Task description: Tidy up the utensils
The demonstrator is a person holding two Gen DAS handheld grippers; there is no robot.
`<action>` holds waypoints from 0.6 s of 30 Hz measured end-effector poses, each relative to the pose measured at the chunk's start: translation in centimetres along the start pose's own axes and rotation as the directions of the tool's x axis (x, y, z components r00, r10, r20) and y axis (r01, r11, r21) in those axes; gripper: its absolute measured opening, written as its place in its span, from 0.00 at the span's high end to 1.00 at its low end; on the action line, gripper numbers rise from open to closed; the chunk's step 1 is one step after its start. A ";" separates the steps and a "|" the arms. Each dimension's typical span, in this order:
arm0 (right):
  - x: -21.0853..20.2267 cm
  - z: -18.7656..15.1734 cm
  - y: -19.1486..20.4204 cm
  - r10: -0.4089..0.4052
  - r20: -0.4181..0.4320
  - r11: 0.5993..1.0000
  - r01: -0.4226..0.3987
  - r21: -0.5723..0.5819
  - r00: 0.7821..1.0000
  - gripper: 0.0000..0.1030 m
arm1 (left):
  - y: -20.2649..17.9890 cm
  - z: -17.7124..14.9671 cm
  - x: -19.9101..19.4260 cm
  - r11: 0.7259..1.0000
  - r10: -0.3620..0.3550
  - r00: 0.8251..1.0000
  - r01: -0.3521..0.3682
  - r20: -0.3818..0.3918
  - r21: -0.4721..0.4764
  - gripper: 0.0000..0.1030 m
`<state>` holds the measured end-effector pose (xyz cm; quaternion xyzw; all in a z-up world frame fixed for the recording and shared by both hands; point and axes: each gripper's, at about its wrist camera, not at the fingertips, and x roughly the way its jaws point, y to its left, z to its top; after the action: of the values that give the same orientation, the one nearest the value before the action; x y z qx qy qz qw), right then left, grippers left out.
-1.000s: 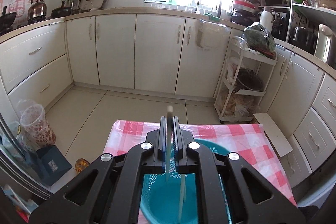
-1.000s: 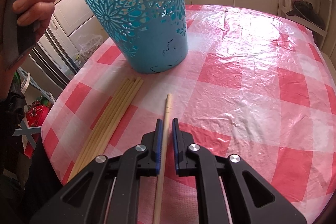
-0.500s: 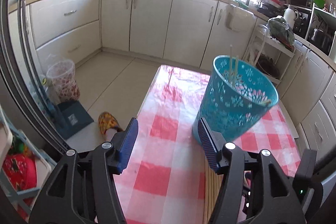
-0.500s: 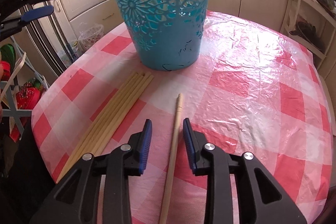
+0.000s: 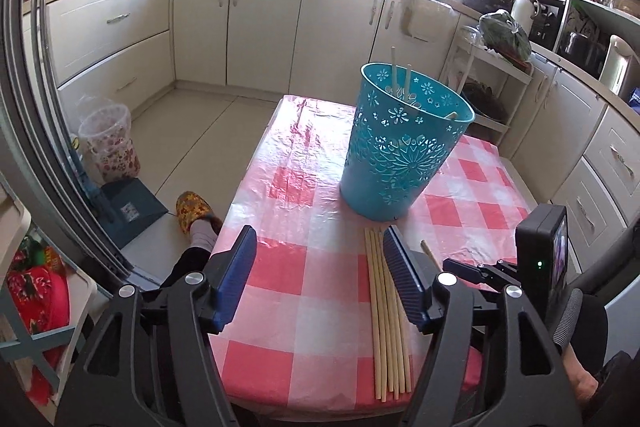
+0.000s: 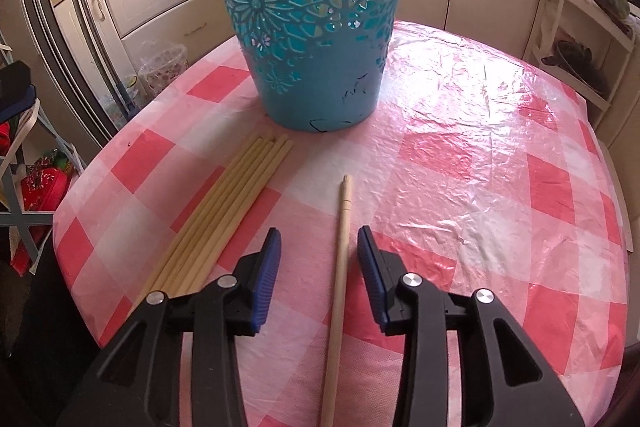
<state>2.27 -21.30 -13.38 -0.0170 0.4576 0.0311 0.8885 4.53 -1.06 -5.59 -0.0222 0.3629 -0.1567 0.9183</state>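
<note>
Risk first: my right gripper (image 6: 318, 263) stands apart astride the lone chopstick (image 6: 340, 267) on the surface (image 6: 480, 155), having just narrowed; closing off-centre could roll it away. My left gripper (image 5: 320, 271), just widened, is empty beside the bundle (image 5: 386, 307) near the basket (image 5: 400, 147).

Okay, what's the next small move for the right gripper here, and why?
Probably close the right gripper on the single chopstick. Its jaws, which have just been closing, stand open with that chopstick lying between them on the tablecloth, untouched. Then it could go into the blue basket.
</note>
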 end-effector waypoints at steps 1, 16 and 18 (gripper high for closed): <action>-0.1 0.0 -0.2 -0.002 -0.004 1.000 0.002 0.004 1.000 0.71 | 0.1 0.0 -0.1 1.000 0.000 1.000 0.000 -0.001 -0.004 0.39; 0.0 0.6 0.0 0.001 -0.057 1.000 -0.001 0.009 0.998 0.91 | 1.2 -0.2 -1.5 0.999 -0.007 1.000 0.006 -0.006 -0.032 0.39; 0.0 0.7 0.2 -0.007 -0.066 1.000 0.007 -0.006 0.998 0.91 | 1.2 -0.2 -1.7 0.999 -0.009 1.000 0.009 -0.009 -0.035 0.39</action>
<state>2.80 -21.05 -12.98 -0.0221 0.4866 0.0285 0.8729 3.57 0.58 -4.84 -0.0390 0.3696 -0.1545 0.9154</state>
